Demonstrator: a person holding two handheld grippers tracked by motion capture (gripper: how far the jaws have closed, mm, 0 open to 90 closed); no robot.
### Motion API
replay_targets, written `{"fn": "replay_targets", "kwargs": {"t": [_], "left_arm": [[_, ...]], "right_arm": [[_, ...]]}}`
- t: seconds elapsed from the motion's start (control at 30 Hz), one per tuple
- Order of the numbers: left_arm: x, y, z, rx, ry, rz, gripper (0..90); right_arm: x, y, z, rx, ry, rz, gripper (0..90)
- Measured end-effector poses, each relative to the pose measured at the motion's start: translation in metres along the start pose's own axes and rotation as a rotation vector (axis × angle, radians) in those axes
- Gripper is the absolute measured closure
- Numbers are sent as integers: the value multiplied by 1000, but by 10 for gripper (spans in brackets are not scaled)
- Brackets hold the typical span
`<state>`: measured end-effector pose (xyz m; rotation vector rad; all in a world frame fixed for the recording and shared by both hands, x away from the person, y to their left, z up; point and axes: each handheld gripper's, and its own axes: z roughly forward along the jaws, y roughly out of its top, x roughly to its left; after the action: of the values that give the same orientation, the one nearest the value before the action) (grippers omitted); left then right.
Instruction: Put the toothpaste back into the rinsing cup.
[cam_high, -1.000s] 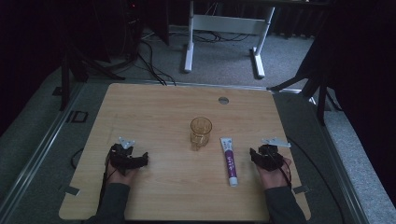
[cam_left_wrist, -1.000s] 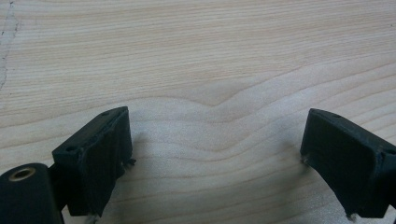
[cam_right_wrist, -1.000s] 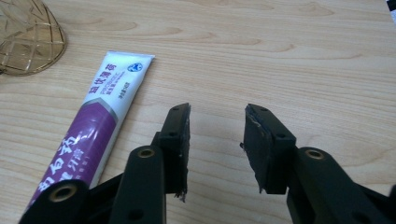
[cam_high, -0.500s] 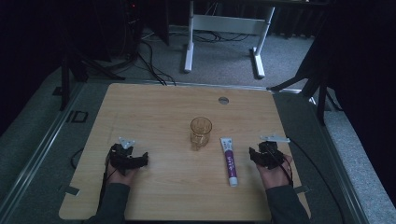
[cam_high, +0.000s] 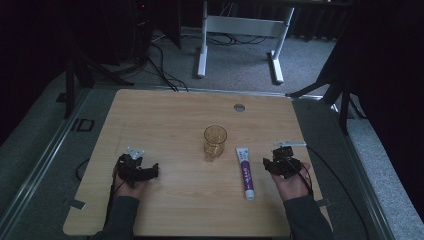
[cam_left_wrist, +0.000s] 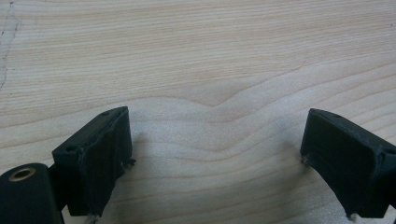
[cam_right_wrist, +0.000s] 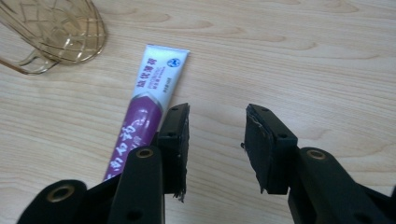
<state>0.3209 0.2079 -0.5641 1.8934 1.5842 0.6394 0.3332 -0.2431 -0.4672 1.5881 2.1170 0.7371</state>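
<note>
Toothpaste tube lies flat right of the frame's centre on my table, beside the amber glass mug. My right gripper, jaws just narrowing yet parted and empty, hovers beside it; my left gripper gapes wide at lower left.

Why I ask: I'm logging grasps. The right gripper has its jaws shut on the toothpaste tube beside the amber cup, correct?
Not quite. The right gripper holds nothing: its jaws stand apart over bare wood, and the toothpaste tube lies just beside them, near the amber cup. The right gripper view shows it.
</note>
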Motion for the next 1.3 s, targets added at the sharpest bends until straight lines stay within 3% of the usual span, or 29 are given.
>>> {"fn": "replay_targets", "kwargs": {"t": [0.27,0.53,0.8,1.3], "left_arm": [[0,0,0,0,0,0,91],[0,0,0,0,0,0,91],[0,0,0,0,0,0,91],[0,0,0,0,0,0,91]], "right_arm": [[13,8,7,67,12,-12,594],[24,16,8,93,22,-15,595],[28,22,10,118,39,-12,614],[35,30,19,220,64,-5,633]]}}
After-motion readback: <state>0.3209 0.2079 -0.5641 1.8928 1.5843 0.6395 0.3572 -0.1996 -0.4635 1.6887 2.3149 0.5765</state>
